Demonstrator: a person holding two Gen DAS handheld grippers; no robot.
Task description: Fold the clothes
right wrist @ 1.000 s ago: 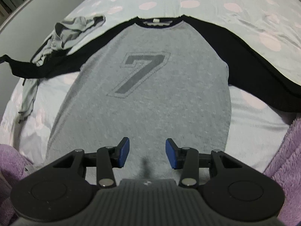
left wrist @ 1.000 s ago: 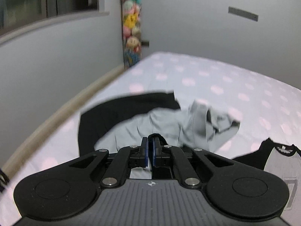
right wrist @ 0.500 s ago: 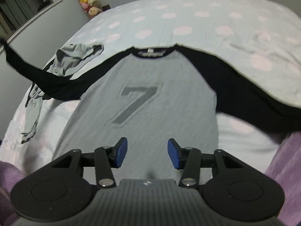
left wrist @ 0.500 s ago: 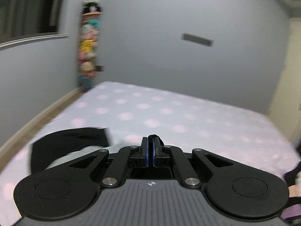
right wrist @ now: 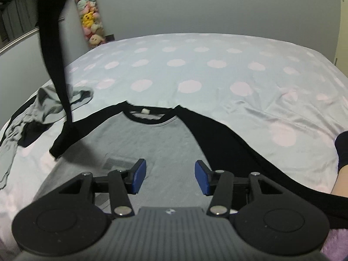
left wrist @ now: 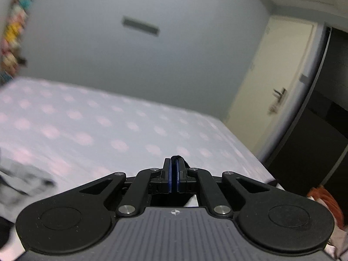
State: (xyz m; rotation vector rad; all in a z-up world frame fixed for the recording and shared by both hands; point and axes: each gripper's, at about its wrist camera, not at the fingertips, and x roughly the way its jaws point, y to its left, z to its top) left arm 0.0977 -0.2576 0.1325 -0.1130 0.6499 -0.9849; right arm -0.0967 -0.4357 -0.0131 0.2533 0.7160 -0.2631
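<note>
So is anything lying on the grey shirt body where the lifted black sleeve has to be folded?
Nothing visible lies on the grey body. The left tool holds the black sleeve high above it.

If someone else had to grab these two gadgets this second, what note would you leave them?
Left gripper: shut on the black sleeve of the shirt, held high so the sleeve hangs down to the bed.
Right gripper: open, holding nothing, hovering over the shirt's grey front.
The shirt lies face up on the bed, its other black sleeve spread out to the right. A crumpled grey garment lies to the left of it.
Done: one sleeve lifted.
Left: lay that sleeve across the front, fold the other sleeve, fold the body, then do the grey garment.
</note>
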